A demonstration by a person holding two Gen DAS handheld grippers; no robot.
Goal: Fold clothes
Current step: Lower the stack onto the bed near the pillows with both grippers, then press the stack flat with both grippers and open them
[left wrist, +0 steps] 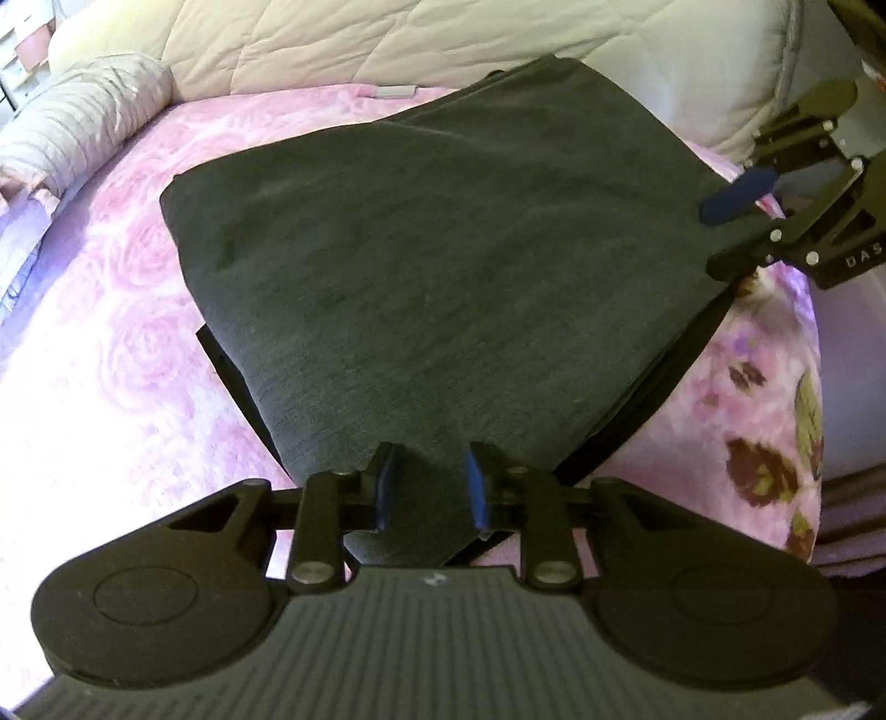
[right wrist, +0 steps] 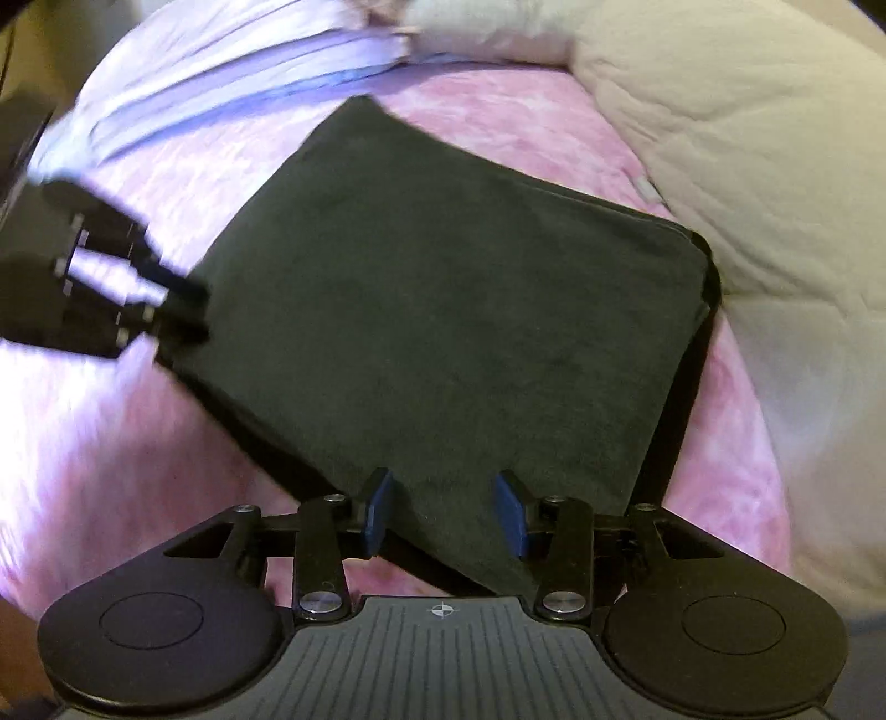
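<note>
Charcoal knit, soft and matte, makes up the folded garment (left wrist: 443, 232) that we see lying flat in the middle of the pink floral bedspread (left wrist: 111, 343), its far edge close to the cream quilt (left wrist: 387, 39) heaped along the head of the bed. Starting at the left, the left gripper (left wrist: 429, 487) stands over the garment's near corner with cloth running between its blue pads (left wrist: 476, 487); the jaws are narrow, but we cannot tell whether the pads actually press the fabric or only straddle it. Across the middle, the top layer lies smooth, with thin black edges of lower layers peeking out along the near sides, so we judge it already folded several times. At the right, the right gripper (right wrist: 446, 512) sits at the other near corner, its jaws parted wider, and the cloth passes between the pads with visible gaps on both sides, so we read it as released.

We judge the fabric to be light, limp and slightly grippy, not slippery or fragile. It will sag and unfold if lifted by a single layer, so we would pinch through all the layers at the two near corners, keep the edge taut between both grippers, and carry it over evenly.
</note>
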